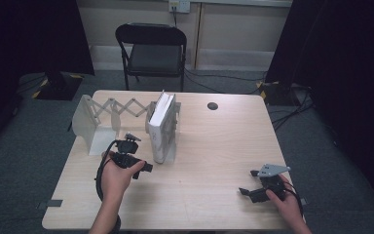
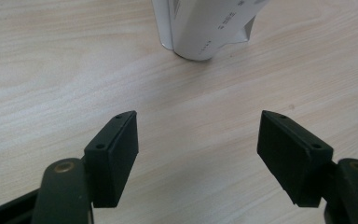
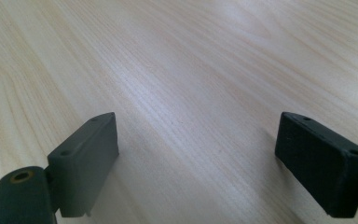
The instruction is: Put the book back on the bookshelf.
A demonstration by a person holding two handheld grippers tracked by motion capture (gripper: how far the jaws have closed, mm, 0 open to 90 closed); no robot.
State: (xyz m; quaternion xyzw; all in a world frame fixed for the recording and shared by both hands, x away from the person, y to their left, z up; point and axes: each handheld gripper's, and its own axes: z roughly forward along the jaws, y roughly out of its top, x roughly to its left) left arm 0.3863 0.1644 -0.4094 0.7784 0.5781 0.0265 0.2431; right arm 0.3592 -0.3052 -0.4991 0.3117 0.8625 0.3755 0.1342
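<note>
Left claw (image 1: 146, 168): held low over the surface (image 1: 214, 146), jaws parted about halfway with nothing between them; bare wood shows in the gap in the left gripper view (image 2: 198, 154).
White book (image 1: 159, 127): stands upright on the surface just ahead of the left claw, near but not touching; in the left gripper view (image 2: 205, 28) its lower end sits straight beyond the gap between the jaws, slightly toward the right one.
Folding rack (image 1: 112, 114): white, with a scissor-lattice span; the book leans in its end nearest the left claw, the rest of it stretches away beyond and to the claw's left.
Right claw (image 1: 247, 186): resting low near the front right of the surface, jaws spread wide and empty; bare wood between them in the right gripper view (image 3: 198, 154).
Book relative to right claw: well apart, far off to its left and farther back.
Black chair (image 1: 152, 53): on the floor beyond the far edge of the surface, well away from both claws.
</note>
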